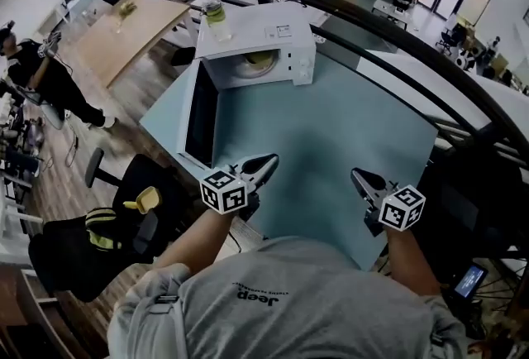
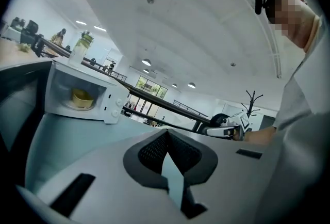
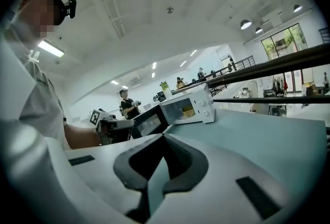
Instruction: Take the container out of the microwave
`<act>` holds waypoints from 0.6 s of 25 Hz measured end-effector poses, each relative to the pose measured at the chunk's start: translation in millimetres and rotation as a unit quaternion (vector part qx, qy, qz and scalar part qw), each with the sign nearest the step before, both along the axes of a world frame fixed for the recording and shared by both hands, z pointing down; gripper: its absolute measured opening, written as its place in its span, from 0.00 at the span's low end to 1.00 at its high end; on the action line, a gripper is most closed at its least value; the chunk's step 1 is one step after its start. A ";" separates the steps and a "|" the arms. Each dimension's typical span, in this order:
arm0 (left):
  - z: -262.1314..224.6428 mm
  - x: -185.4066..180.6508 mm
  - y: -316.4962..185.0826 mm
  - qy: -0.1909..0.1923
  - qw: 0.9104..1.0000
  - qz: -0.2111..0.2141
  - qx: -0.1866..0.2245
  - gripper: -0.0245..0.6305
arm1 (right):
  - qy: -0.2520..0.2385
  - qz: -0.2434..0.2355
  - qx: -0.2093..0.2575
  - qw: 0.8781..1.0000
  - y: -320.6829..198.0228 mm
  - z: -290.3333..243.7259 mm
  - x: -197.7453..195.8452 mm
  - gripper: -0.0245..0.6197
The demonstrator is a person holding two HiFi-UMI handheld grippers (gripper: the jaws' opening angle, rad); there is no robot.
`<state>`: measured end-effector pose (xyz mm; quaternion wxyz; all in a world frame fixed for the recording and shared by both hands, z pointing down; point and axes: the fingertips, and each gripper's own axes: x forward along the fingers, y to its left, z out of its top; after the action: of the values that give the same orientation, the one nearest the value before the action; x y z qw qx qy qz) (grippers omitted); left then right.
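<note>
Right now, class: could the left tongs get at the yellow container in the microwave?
Probably yes: the microwave door hangs open, with only bare table between the left tongs and the container. The tongs are shut, though.

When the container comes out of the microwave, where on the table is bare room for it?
The table is bare between the microwave and the near edge. The open door crowds the left side; the left hand-held gripper and right hand-held gripper are at the near edge.
</note>
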<state>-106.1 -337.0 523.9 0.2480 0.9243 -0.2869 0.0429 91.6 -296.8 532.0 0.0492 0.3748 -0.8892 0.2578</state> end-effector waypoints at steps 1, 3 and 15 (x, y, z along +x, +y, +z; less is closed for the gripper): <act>3.2 -4.4 -15.8 -0.001 1.000 0.000 -0.002 0.06 | 0.005 0.004 -0.001 1.000 -9.8 1.2 -5.4 0.07; 8.9 -12.1 -43.4 -0.005 1.000 -0.002 -0.002 0.06 | 0.014 0.010 -0.001 1.000 -30.3 3.3 -15.9 0.07; 41.0 -39.9 -149.4 -0.042 0.997 -0.059 0.004 0.06 | 0.054 -0.019 0.029 0.998 -141.3 10.7 -79.9 0.07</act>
<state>-145.9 -486.5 564.9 0.2340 0.9043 -0.3509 0.0654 11.6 -438.1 542.7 0.0910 0.3725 -0.8993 0.2104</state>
